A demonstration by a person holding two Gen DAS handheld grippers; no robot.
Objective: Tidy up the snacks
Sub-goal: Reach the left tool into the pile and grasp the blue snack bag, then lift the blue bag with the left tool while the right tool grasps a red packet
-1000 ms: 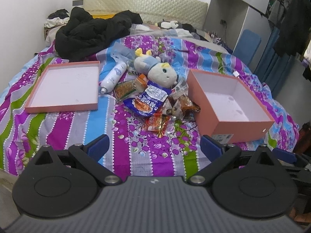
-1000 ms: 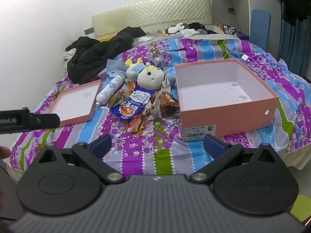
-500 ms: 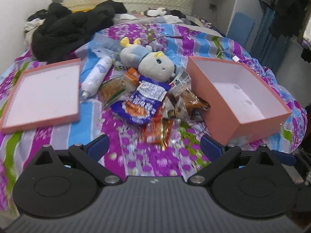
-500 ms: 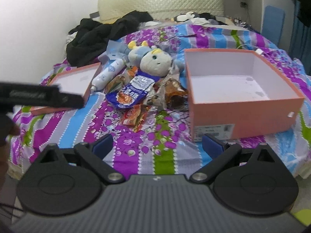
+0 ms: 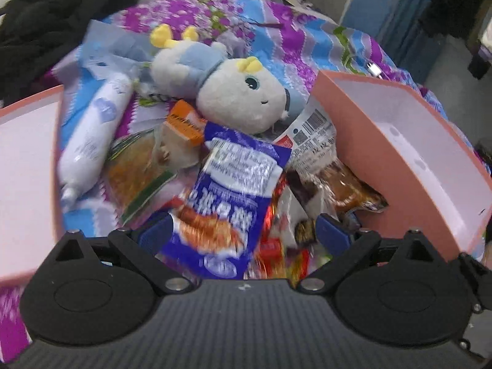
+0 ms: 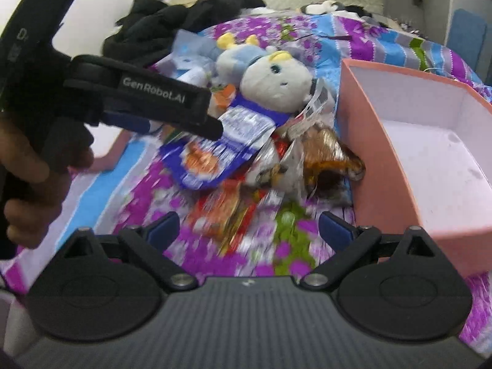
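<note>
- Now the left tongs (image 5: 243, 233) stand apart, low over the snack pile, their blue tips either side of a blue-and-white foil snack packet (image 5: 227, 196) on the flowered purple bed cover (image 5: 276, 33).
- The right tongs (image 6: 249, 227) are likewise spread, clamping nothing, above a red-orange wrapper (image 6: 221, 215).
- An empty pink cardboard box (image 5: 424, 166) sits just right of the pile; a grey plush toy (image 5: 240, 98) lies behind it.

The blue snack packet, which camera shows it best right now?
The left wrist view: the blue snack packet fills the centre, its whole face unobstructed between the open jaws. In the right wrist view the packet is smaller, blurrier, and its upper left is covered by the left gripper.
</note>
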